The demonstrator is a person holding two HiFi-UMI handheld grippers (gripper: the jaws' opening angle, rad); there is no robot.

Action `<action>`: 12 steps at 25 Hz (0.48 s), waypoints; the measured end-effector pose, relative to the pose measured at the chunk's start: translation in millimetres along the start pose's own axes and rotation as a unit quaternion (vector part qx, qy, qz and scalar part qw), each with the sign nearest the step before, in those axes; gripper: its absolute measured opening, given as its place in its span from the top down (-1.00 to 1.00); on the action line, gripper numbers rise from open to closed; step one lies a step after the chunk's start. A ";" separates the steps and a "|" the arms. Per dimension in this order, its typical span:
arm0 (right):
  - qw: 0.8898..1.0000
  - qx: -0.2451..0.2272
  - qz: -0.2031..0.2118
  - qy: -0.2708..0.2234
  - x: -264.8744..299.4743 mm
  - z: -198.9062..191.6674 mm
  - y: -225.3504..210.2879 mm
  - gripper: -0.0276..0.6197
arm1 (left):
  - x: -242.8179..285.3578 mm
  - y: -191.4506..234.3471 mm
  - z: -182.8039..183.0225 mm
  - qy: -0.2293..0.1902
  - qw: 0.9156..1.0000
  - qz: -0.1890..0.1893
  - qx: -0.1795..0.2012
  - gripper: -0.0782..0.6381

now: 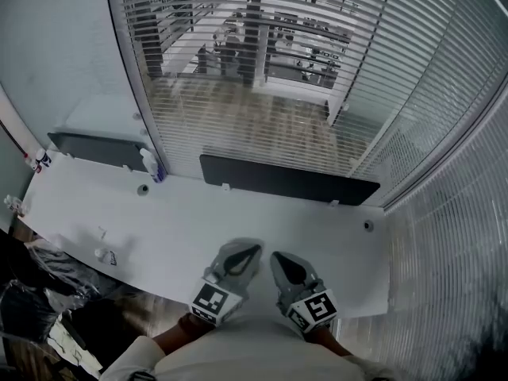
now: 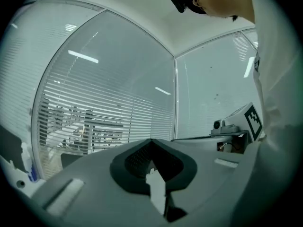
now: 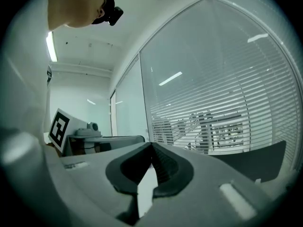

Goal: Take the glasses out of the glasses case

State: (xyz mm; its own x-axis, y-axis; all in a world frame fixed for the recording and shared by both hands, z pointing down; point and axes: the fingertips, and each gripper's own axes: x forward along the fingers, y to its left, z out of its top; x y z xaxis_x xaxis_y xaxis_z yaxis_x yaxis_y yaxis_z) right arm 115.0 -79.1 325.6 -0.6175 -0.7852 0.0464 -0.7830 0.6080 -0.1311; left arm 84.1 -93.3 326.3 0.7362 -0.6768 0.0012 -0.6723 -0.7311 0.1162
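White desk, slatted blinds, left gripper, right gripper, both closed

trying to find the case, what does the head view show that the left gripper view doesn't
Only the head view: the full white table, small items near its left edge, and the marker cube on the left tool. Only the left gripper view: the ceiling, the head camera, and the left tool's jaws close up, together with nothing between them. Both: the slatted blinds and the right tool. Neither shows a glasses case.
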 end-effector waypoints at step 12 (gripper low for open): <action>1.000 0.012 0.003 -0.021 1.6 11.3 0.5 0.91 | 0.7 -0.2 3.5 -0.001 1.000 0.003 -0.006 0.77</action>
State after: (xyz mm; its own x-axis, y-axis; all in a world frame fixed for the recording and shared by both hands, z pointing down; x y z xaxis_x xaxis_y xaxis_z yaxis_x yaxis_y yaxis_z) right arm 114.5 -81.3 314.4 -0.6184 -0.7858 0.0033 -0.7767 0.6106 -0.1547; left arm 84.4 -93.9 322.8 0.7316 -0.6817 -0.0008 -0.6761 -0.7257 0.1272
